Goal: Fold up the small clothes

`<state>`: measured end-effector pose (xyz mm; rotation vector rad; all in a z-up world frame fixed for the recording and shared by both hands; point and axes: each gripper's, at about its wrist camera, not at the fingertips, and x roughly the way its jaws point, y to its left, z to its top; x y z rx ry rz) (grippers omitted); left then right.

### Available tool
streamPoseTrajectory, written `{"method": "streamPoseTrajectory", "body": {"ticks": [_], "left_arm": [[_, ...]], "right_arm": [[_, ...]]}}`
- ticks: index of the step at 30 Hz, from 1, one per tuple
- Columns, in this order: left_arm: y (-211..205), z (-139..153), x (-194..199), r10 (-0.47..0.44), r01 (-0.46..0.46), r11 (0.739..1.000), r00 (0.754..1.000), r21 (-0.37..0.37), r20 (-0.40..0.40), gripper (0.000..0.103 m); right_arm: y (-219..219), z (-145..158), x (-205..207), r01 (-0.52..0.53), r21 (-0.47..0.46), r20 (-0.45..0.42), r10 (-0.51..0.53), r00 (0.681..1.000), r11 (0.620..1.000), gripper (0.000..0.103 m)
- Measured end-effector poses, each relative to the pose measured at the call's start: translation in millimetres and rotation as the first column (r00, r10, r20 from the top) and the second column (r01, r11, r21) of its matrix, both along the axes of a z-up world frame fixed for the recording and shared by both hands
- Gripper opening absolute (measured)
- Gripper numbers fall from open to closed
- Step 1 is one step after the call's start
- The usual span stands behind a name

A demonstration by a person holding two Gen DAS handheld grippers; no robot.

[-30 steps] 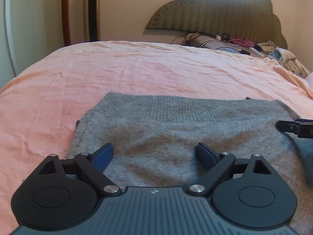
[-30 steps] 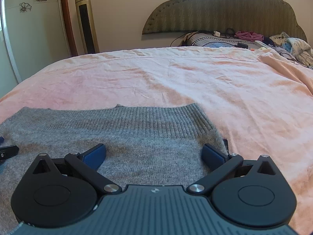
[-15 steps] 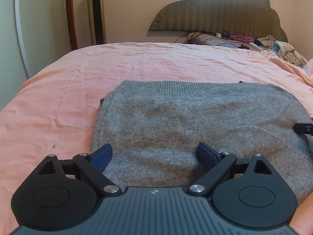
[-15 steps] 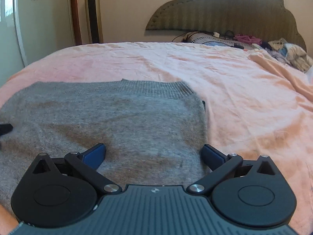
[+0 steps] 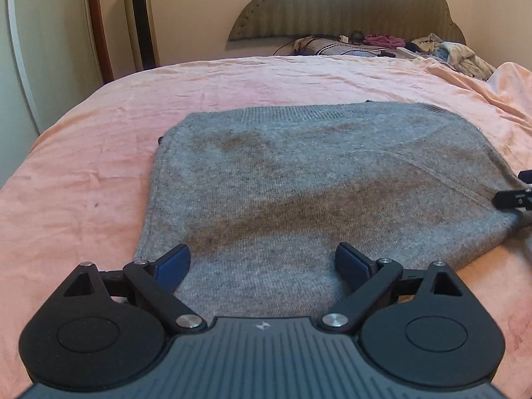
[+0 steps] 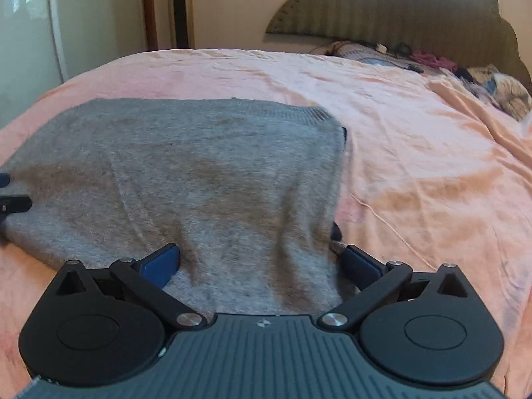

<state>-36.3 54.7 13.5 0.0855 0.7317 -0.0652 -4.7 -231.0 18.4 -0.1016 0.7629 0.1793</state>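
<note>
A grey knit sweater (image 5: 299,179) lies spread flat on the pink bedspread (image 5: 83,173), filling the middle of the left wrist view and the left and centre of the right wrist view (image 6: 186,173). The left tool (image 5: 262,262) sits at the lower centre of its frame with both blue pads spread wide apart over the sweater's near edge, released and gripping nothing. The right tool (image 6: 261,262) is likewise spread wide in its own frame, the cloth passing between the pads without being pinched; its right pad sits just beside the sweater's right edge. Only the left wrist view shows a diagonal seam running across the right part of the knit, and the black tip of the right tool (image 5: 513,198) at the frame's right edge. Only the right wrist view shows the garment's right side edge, a small dark piece at the upper corner of that edge, and the broad bare stretch of bedspread (image 6: 415,166) beyond it. In both views a scalloped headboard (image 5: 342,3) and a heap of clothes (image 5: 449,53) sit in the upper right, and a tall tower fan (image 5: 139,16) stands in the upper left.
</note>
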Motion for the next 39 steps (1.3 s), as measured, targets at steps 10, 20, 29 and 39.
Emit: {"method": "streamPoseTrajectory", "body": {"ticks": [10,20,29,39], "left_arm": [[-16,-6,-3,-0.028,0.027,0.999,0.999,-0.028,-0.031,0.095],[51,13,-57,0.099,-0.102,0.961,0.995,-0.257,-0.026,0.094],[109,-19,-65,0.304,-0.338,0.496,0.93,-0.8,-0.204,0.094],[100,-18,-26,0.359,-0.438,0.587,0.895,-0.681,-0.266,0.005]], "right_arm": [[32,4,-3,-0.132,0.14,-0.044,0.14,0.989,0.981,0.103],[-24,19,-26,0.026,0.199,-0.007,-0.025,1.0,0.98,0.098],[-83,-7,-28,0.227,0.635,-0.238,-0.092,0.967,0.738,0.103],[-76,-21,-3,0.239,0.645,-0.274,-0.072,0.959,0.726,0.013]]}}
